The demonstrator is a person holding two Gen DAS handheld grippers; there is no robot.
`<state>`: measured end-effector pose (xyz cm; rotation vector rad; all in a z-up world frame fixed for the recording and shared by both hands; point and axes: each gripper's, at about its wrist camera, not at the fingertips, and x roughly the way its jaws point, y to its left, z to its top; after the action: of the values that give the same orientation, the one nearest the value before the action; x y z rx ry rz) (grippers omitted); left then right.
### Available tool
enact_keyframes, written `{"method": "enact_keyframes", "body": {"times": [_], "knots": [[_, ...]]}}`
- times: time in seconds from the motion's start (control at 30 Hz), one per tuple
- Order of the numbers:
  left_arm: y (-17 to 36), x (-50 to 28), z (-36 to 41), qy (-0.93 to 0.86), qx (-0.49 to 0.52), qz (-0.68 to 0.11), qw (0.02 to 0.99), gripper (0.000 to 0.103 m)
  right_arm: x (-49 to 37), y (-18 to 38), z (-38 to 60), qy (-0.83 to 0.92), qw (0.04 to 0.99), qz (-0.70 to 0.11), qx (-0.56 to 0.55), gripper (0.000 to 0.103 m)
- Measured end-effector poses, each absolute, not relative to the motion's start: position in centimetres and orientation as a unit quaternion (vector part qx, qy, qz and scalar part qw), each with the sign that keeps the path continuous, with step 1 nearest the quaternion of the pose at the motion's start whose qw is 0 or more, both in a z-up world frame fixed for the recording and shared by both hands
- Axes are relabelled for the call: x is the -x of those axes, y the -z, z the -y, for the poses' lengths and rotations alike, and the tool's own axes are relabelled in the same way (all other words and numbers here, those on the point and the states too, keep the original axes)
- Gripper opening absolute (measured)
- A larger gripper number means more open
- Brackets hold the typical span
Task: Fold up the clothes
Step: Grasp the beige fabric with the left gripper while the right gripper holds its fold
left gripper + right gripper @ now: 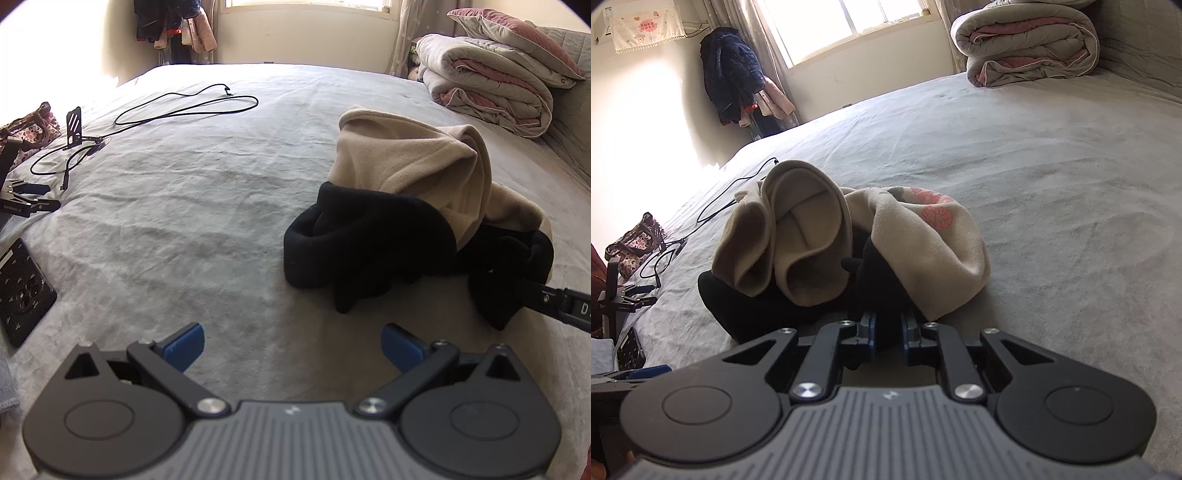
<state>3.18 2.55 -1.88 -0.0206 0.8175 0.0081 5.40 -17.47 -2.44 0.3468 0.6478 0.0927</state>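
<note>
Folding barely started; beige-and-black garment (424, 206) is a crumpled heap on the bed (203, 192), at 2 o'clock from the left gripper (291, 345); right gripper (888, 326) clamped on its black edge; left gripper's jaws apart, empty; spreading and all folds remain.

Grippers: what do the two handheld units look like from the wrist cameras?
Both match. The left gripper and right gripper have black linkage arms with silver pivot screws, round black side housings, a ribbed grey centre plate bearing a small white mark, and blue finger pads.
</note>
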Motion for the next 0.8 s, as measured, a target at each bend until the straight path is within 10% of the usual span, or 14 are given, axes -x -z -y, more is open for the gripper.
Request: {"method": "enact_keyframes", "body": {"times": [0.8], "knots": [[1.73,-3.25,-2.82,-0.006,0.015,-0.397,0.918,0.102,-5.36,2.60,17.23,-0.044,0.931,-0.322,-0.163,0.015]]}}
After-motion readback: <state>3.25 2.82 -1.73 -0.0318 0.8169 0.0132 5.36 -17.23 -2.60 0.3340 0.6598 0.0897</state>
